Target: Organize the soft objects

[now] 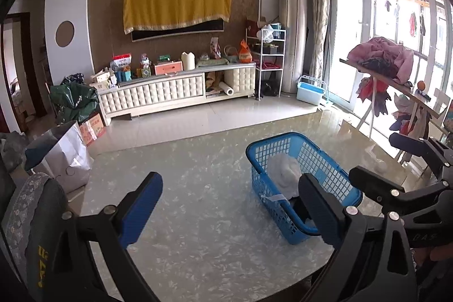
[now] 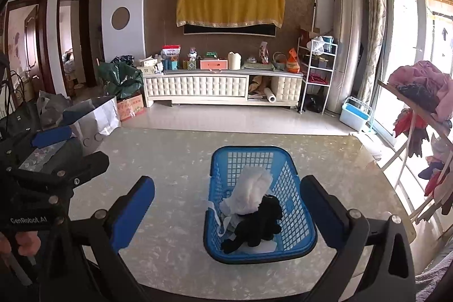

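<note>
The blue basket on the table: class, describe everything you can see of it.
The blue basket is rectangular with rounded corners, seemingly plastic, its walls and floor a lattice of small square holes under a solid rim. It stands upright on the pale marbled table. Inside lie a crumpled white soft item and a black plush toy resting against it, with white strips beside them. Neither gripper touches the basket.

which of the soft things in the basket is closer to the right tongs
The black plush toy, lying at the near end of the blue basket. The white cloth bundle sits behind it, further toward the basket's middle.
</note>
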Demonstrator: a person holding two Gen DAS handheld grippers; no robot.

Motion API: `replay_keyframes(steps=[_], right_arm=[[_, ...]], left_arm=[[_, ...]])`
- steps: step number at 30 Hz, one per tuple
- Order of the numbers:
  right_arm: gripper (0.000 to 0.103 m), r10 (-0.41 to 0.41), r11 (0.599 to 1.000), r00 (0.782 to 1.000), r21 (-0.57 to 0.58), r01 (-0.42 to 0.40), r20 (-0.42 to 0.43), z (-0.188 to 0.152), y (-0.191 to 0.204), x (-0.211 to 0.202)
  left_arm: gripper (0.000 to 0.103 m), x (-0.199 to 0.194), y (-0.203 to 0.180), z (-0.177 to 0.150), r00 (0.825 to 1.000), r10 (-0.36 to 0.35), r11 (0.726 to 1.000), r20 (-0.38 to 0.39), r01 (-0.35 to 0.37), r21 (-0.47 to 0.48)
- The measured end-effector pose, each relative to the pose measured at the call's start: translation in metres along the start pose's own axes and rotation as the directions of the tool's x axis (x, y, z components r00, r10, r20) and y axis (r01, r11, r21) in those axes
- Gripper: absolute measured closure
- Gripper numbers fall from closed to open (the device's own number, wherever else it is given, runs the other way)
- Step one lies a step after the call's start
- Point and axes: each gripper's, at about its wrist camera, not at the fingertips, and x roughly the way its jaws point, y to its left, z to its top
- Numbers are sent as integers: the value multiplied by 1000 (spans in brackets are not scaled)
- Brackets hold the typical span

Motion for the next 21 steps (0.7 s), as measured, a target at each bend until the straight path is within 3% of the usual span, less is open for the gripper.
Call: replay_keyframes(steps=[21], right_arm=[[0,10,1000,1000,-6,-10,18,-2,2,-7]], left_arm=[[7,-17,1,-2,1000,-2,1000,18,2,-10]])
